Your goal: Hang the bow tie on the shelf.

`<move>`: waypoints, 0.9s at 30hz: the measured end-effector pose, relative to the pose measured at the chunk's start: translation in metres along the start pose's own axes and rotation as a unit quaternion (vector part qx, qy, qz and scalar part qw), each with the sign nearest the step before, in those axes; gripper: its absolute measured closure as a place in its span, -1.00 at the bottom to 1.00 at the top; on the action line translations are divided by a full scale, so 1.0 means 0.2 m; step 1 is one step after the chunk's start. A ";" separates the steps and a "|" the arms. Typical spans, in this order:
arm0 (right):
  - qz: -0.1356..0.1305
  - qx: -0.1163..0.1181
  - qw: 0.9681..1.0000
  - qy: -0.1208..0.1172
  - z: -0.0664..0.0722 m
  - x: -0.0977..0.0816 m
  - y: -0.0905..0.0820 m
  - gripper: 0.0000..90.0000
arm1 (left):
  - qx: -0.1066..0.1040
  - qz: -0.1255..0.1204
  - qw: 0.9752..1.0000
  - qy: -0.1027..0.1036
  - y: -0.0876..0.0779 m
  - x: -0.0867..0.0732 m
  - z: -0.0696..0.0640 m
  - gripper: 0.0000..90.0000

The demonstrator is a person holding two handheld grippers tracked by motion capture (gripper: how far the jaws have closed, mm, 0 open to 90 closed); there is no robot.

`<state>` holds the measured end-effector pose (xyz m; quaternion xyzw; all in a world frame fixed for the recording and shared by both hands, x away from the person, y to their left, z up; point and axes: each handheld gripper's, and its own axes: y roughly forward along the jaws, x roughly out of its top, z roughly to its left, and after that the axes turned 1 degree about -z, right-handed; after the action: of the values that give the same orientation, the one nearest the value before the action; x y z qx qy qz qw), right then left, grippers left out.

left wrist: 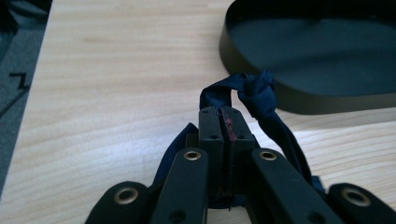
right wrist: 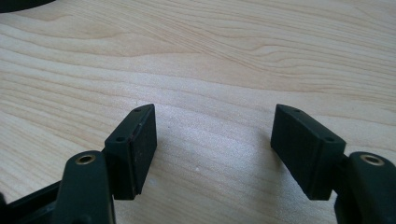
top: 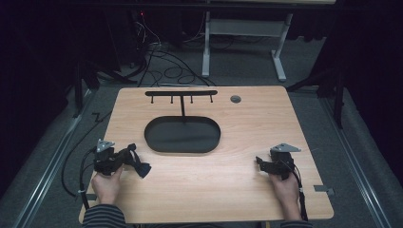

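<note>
A light wood-grain table (top: 266, 118) with rounded corners stands on grey carpet (top: 304, 61); a small grey round cap (top: 235, 99) is set into the tabletop near its far edge. Beyond the table, a bundle of black cables (top: 166, 66) lies across the carpet, beside the white legs of a second table frame (top: 280, 47), and the far background is dark, with a small red light (top: 141, 14) visible at upper left. Metal rails (top: 47, 166) run along the floor at both sides of the table, and a black stand leg (top: 338, 99) rises at the right.
</note>
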<state>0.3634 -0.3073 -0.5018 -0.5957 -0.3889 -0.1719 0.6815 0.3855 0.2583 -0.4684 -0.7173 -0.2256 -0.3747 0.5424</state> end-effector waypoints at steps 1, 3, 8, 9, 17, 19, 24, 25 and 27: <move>0.000 0.000 1.000 0.000 0.00 0.00 0.00 -0.27 | -0.001 -0.005 1.000 0.002 -0.01 0.01 -0.01 0.96; -0.001 -0.001 1.000 0.000 0.00 0.00 0.00 -0.27 | -0.006 -0.015 1.000 0.006 -0.03 0.03 -0.03 0.95; 0.000 0.000 1.000 0.001 0.00 0.00 0.00 -0.27 | -0.008 -0.026 1.000 0.013 -0.06 0.06 -0.05 0.95; 0.000 0.001 1.000 0.000 0.00 0.00 0.00 -0.27 | -0.010 -0.033 0.999 0.017 -0.07 0.07 -0.07 0.95; 0.000 0.001 1.000 0.000 0.00 0.00 0.00 -0.27 | -0.019 -0.052 0.998 0.035 -0.13 0.13 -0.12 0.95; 0.000 0.001 1.000 0.000 0.00 0.00 0.00 -0.27 | -0.019 -0.056 0.997 0.041 -0.14 0.15 -0.14 0.95; 0.000 0.001 1.000 0.000 0.00 0.00 0.00 -0.27 | -0.023 -0.063 0.997 0.050 -0.16 0.19 -0.17 0.95; 0.000 0.001 1.000 0.000 0.00 0.00 0.00 -0.27 | -0.024 -0.065 0.996 0.051 -0.16 0.19 -0.17 0.95; 0.000 0.001 1.000 0.000 0.00 0.00 0.00 -0.27 | -0.025 -0.068 0.996 0.056 -0.17 0.21 -0.19 0.95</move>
<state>0.3634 -0.3078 -0.5018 -0.5947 -0.3888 -0.1716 0.6825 0.3755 0.2295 -0.4100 -0.6919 -0.2334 -0.4555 0.5092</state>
